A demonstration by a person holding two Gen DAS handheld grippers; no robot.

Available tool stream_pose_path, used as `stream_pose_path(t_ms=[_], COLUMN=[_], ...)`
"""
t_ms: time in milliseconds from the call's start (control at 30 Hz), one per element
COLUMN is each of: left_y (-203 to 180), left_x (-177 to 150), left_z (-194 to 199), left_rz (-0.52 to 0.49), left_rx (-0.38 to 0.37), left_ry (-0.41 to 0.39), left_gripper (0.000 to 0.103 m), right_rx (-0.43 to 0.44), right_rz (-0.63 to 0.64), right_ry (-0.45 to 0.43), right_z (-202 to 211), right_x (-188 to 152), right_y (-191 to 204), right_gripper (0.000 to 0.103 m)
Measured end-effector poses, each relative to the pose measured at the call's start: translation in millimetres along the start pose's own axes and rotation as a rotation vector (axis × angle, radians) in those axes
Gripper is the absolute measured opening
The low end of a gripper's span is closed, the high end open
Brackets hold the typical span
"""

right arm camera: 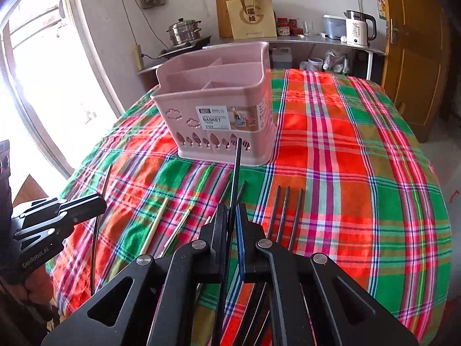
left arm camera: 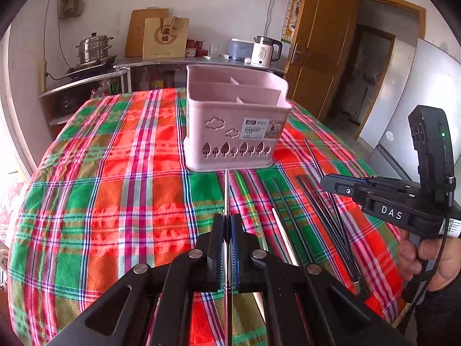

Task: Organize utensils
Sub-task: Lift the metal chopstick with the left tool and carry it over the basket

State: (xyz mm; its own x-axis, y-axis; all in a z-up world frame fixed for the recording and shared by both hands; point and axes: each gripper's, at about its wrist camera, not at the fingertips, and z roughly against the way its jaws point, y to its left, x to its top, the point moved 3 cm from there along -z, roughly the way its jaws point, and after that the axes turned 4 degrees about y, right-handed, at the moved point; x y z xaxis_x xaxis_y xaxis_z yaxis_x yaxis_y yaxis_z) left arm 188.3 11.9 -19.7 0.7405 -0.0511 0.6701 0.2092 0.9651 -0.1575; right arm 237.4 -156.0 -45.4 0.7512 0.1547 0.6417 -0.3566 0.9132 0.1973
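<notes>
I see the utensil basket [left arm camera: 234, 121] standing mid-counter [left arm camera: 100, 201] toward the far edge. Loose chopsticks [left arm camera: 325, 213] lie on the cloth between it and the near edge, toward the right corner.

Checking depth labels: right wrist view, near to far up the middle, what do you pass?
Right gripper shut on a black chopstick → pink basket → paper bag on the counter at the back wall.

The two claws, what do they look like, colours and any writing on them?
Both claws, left and right, are black angular linkages with silver pivot bolts and one blue finger pad each. White lettering shows: "GenRobot.AI" on the left, "DAS" on the right, plus a green light and a thin black cable.
</notes>
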Motion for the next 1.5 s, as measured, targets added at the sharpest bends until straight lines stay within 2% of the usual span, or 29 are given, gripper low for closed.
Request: stream_pose_path(t_ms=[467, 967, 1133, 1500], left_y=[-10, -10, -7, 13], left_x=[33, 61, 89, 177], left_z=[69, 74, 66, 55], left_rz=[-0.031, -0.058, -0.051, 0.008], left_rx=[-0.022, -0.038, -0.06, -0.066], left_ry=[-0.141, -0.152, -0.15, -0.205], left_gripper=[0.004, 0.004, 0.004, 0.004], right_rx=[0.02, 0.01, 0.012, 0.055], right_rz=[0.025, 0.061, 0.074, 0.06], right_ry=[-0.172, -0.245, -0.265, -0.331], right_z=[66, 94, 94, 93], right_x=[20, 36, 53, 119], right_y=[14, 21, 23, 24], right_gripper=[0.005, 0.005, 0.005, 0.005])
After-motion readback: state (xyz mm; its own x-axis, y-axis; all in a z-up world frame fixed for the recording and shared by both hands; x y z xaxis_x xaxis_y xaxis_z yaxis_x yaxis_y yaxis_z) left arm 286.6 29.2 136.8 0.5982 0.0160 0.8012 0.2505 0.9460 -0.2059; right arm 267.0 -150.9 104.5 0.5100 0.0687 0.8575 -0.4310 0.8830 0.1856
